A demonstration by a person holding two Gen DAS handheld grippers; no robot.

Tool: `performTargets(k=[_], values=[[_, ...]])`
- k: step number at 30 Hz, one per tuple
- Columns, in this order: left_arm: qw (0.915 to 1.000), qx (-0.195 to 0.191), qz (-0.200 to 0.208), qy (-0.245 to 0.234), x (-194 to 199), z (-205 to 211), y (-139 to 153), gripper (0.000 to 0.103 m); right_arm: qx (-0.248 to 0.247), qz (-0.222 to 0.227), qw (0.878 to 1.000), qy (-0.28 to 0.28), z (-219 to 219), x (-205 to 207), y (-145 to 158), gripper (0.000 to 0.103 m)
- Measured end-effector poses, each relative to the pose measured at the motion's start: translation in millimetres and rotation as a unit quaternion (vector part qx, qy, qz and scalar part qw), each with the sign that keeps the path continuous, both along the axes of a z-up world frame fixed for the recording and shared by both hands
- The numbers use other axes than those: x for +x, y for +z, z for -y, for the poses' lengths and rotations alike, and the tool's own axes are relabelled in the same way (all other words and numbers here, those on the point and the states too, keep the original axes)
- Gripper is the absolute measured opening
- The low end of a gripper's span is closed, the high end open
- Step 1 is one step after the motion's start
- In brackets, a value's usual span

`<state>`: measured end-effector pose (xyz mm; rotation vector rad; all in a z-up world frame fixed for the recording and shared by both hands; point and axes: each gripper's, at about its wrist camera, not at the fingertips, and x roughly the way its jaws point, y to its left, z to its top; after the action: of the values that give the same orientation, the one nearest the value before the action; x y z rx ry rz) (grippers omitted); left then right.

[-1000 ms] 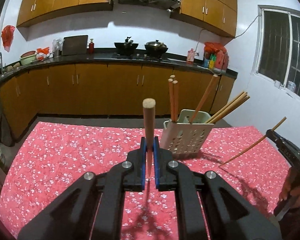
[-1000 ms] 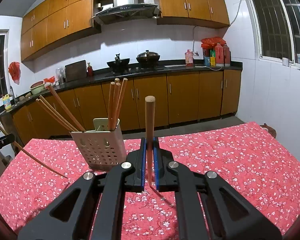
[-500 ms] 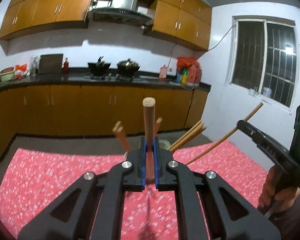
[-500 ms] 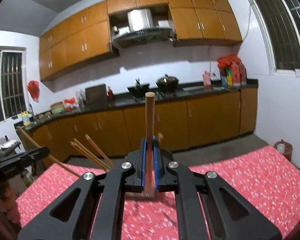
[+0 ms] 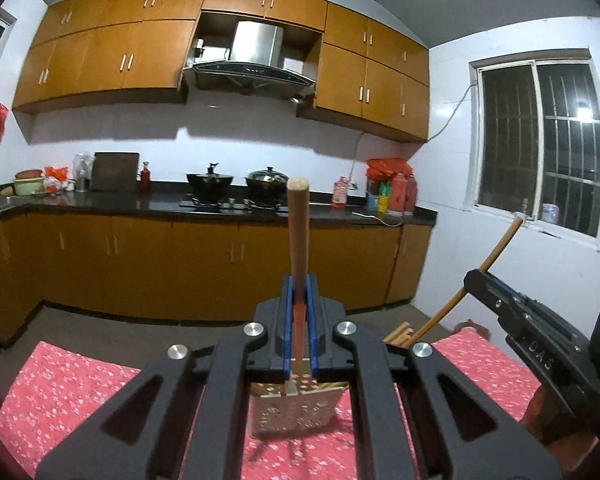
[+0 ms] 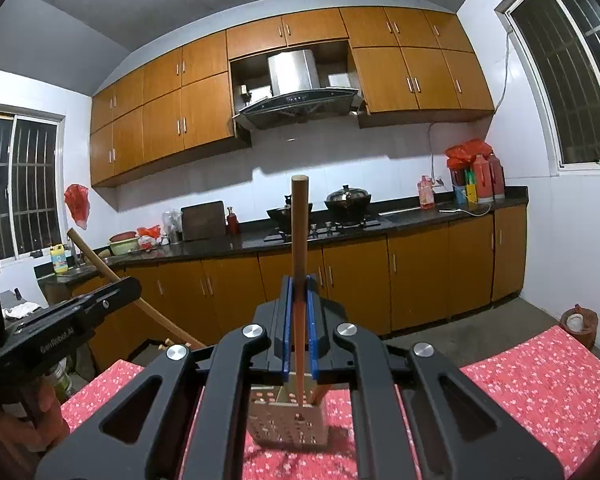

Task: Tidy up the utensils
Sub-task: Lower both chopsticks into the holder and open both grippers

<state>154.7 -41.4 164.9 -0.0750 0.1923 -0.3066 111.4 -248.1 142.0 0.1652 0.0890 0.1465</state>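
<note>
Tongs: left tongs (image 5: 299,296) clamp chopstick (image 5: 298,236) | right tongs (image 6: 299,300) clamp second chopstick (image 6: 300,240) | writing: "GenRobot.AI", "DAS"

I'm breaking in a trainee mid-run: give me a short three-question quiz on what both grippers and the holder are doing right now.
1. True or false: the left gripper is empty.
2. What does the right gripper hold? A) spoon B) chopstick C) nothing
3. Where does the perforated utensil holder sit relative to both grippers?

Key:
1. False; its jaws clamp a wooden chopstick standing upright.
2. B.
3. Below and just ahead of them, on the red floral tablecloth.
</note>
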Motion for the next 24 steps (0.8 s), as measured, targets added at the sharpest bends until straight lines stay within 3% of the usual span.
performTargets(k=[9,24], values=[[0.9999,0.001,-0.008,0.014,23.2,-1.4,-12.5,0.008,0.005,0.010,1.000,0.001,-5.7,25.8,0.5,0.007],[0.9991,0.013,-0.040,0.012,57.4,4.1,-39.7,0.008,0.003,-0.049,0.999,0.010,-12.4,53.4,-30.5,0.007]])
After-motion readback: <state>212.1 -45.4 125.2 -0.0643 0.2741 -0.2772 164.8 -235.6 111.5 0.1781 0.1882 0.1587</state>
